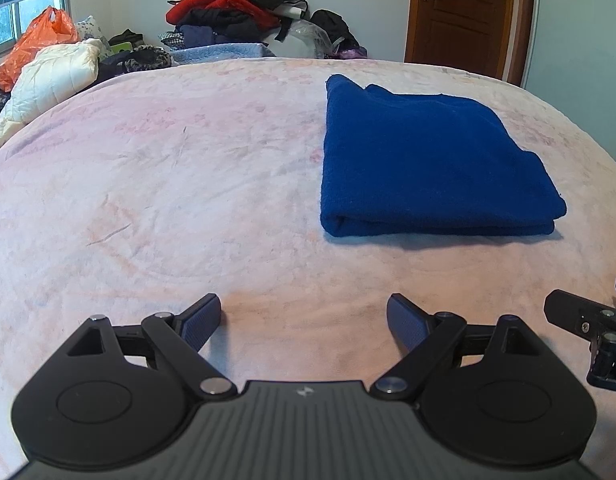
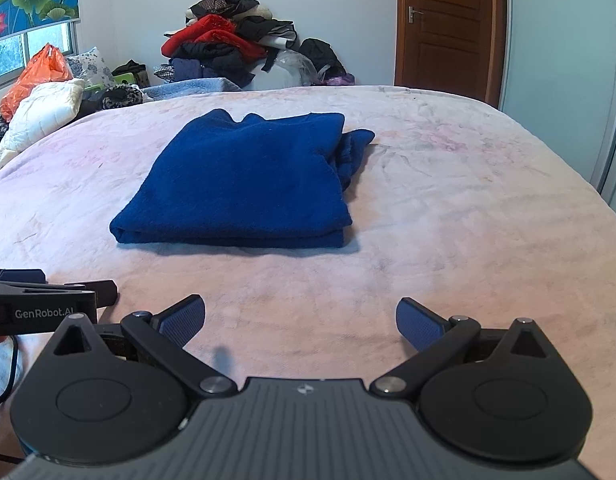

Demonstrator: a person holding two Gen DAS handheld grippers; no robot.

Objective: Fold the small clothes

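Both tools hang low over the near part of the bed, tipped down toward the cover. On the left tool [image 1: 303,320] the jaws are spread wide and nothing lies between the blue pads; the right tool [image 2: 300,322] is likewise released, with only bare cover between its fingers. They sit side by side and apart: the right tool's black frame shows at the right edge of the left view, and the left tool's body, with white lettering, shows at the left edge of the right view.

A folded blue garment [image 2: 243,184] lies flat on the pink bed cover [image 1: 155,184], ahead of both tools and clear of their fingers, forward and to the right of the left tool, forward and slightly left of the right tool. Its thick folded edge faces the tools; a loose bit sticks out at its far right corner.

Open cover stretches ahead of the left tool. Past the far edge of the bed stand a heap of clothes [image 1: 231,8], a white quilt [image 1: 47,80], an orange bag [image 1: 31,46] and a wooden door [image 1: 464,12].
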